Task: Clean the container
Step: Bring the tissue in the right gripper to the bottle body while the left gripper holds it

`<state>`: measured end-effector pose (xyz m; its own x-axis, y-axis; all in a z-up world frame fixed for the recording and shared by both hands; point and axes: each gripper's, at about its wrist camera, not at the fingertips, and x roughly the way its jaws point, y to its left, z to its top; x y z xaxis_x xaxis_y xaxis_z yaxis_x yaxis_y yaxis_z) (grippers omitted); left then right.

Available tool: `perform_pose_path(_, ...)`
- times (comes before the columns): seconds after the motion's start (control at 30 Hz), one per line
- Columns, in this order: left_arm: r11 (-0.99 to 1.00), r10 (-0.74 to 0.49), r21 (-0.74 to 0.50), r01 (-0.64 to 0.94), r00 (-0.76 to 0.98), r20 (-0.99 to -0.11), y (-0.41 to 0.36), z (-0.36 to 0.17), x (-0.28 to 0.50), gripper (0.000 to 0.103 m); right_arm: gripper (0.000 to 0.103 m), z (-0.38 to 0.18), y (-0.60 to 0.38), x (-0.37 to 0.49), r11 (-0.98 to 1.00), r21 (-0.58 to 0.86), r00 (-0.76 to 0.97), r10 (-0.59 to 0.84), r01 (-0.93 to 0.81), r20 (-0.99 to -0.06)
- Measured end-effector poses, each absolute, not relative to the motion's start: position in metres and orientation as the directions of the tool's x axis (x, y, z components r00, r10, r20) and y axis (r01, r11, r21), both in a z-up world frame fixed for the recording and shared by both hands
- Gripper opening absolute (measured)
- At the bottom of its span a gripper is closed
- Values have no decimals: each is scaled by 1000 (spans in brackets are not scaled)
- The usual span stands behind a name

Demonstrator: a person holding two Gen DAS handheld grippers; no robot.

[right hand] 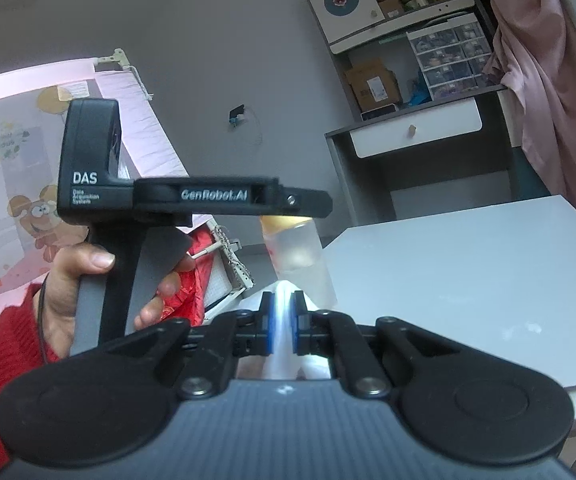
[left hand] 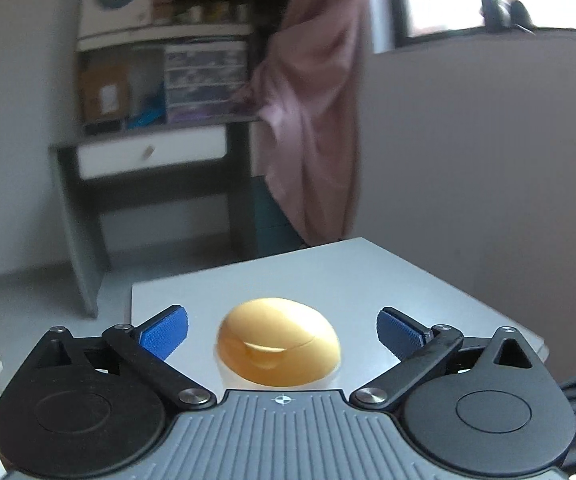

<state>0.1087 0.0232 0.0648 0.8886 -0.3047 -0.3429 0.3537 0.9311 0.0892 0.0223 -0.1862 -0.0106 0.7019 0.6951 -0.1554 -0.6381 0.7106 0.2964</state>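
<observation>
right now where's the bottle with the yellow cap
In the left wrist view the bottle sits between the open left gripper fingers, over the table's near-left corner.

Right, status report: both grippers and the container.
Left hand-held gripper open, straddling the container's yellow cap. Right hand-held gripper shut on white cloth. Nothing blocking.

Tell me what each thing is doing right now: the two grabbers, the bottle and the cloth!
Left gripper: open, blue pads either side of the cap, not touching.
Right gripper: shut on white cloth.
Clear plastic bottle: upright near the grey table's edge.
Round yellow cap: closed on the bottle.
White desk drawer: shut.
</observation>
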Motion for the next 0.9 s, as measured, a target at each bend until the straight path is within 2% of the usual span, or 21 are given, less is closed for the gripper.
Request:
perform_pose_path(0.13, 869, -476, -11, 495, 828, -295, 48, 58, 108, 102, 8, -8, -185, 22, 714, 288, 703, 693, -638, -161)
perform_pose_path(0.27, 795, -586, -29, 606, 756, -291, 68, 43, 113, 102, 8, -6, -185, 22, 720, 278, 706, 688, -636, -168)
perform_pose_path(0.43, 689, -721, -125, 714, 657, -222, 92, 28, 134, 102, 8, -3, -183, 20, 731, 266, 716, 677, -628, -172)
perform_pose_path(0.7, 560, -818, -141, 816, 518, -250, 95, -7, 167, 102, 8, -3, -184, 20, 748, 261, 729, 659, -611, -184)
perform_pose_path(0.9, 476, -867, -120, 871, 443, -228, 95, -20, 179, 102, 8, -3, -184, 22, 752, 258, 729, 655, -606, -197)
